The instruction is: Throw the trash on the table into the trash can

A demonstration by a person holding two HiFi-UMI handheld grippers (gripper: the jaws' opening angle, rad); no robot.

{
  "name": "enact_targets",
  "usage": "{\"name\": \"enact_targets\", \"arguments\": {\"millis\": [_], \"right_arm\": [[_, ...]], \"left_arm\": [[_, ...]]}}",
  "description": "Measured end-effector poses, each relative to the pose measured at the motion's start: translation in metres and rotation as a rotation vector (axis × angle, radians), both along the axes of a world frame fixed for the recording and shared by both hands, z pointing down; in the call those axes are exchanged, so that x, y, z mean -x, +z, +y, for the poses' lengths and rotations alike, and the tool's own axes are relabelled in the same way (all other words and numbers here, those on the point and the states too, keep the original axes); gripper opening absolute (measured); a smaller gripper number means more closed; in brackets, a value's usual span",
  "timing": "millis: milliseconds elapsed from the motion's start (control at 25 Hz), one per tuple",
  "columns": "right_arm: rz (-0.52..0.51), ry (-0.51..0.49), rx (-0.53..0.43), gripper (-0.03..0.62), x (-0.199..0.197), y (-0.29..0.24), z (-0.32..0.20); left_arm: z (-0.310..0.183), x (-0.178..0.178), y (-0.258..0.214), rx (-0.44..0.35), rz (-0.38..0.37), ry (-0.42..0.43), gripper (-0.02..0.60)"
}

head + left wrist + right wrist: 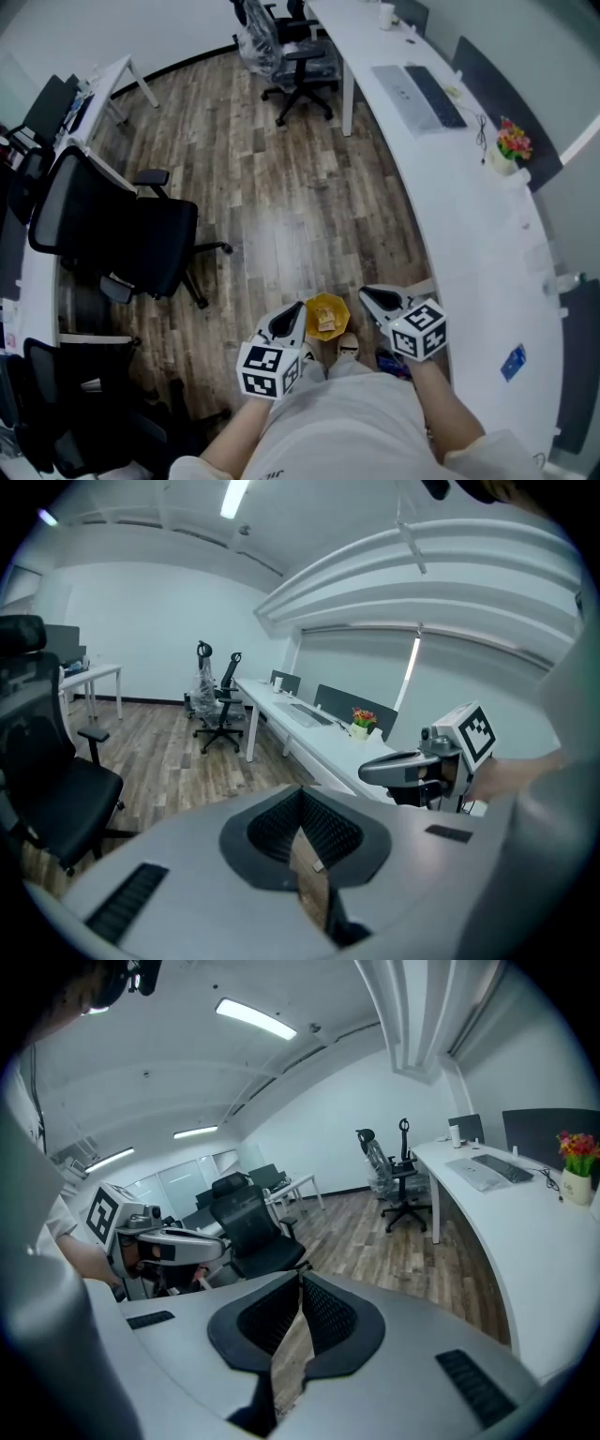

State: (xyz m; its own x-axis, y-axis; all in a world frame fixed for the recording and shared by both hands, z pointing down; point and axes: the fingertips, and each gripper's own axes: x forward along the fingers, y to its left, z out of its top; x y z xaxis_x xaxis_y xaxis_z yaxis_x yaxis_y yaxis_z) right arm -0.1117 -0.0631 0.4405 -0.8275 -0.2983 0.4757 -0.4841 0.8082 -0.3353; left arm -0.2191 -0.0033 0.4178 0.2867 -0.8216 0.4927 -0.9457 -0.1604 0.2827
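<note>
A small yellow trash can [326, 316] stands on the wood floor just in front of the person's feet, with some brownish scraps inside. My left gripper [292, 314] hovers at its left rim and my right gripper [369, 297] at its right rim, both held close to the body. Seen from its own camera, the left gripper [302, 834] has its jaws together with nothing between them. The right gripper [298, 1321] is likewise shut and empty. A long curved white table [469, 216] runs along the right, and a small blue item [513, 362] lies on its near end.
On the table are a keyboard [433, 95], a pot of flowers [512, 143] and a cup [386, 15]. A black office chair [122, 234] stands on the left, and another chair [302, 66] stands at the far end by a bagged object [255, 44].
</note>
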Motion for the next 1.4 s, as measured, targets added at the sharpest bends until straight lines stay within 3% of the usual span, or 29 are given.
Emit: {"name": "enact_targets", "arguments": {"millis": [320, 600, 1000, 1400], "right_arm": [[-0.003, 0.103, -0.006, 0.04, -0.035, 0.001, -0.008], [-0.005, 0.269, -0.036, 0.04, -0.092, -0.004, -0.008], [0.027, 0.675, -0.068, 0.04, -0.236, -0.011, 0.033], [0.058, 1.006, -0.072, 0.04, -0.392, -0.005, 0.096]], "left_arm": [[-0.012, -0.018, -0.004, -0.018, 0.0, 0.075, 0.0], [-0.034, -0.059, 0.001, -0.007, 0.02, 0.22, 0.0], [-0.049, -0.197, 0.002, -0.013, 0.061, 0.607, 0.0], [-0.038, -0.35, -0.004, -0.027, 0.058, 0.876, 0.0]]}}
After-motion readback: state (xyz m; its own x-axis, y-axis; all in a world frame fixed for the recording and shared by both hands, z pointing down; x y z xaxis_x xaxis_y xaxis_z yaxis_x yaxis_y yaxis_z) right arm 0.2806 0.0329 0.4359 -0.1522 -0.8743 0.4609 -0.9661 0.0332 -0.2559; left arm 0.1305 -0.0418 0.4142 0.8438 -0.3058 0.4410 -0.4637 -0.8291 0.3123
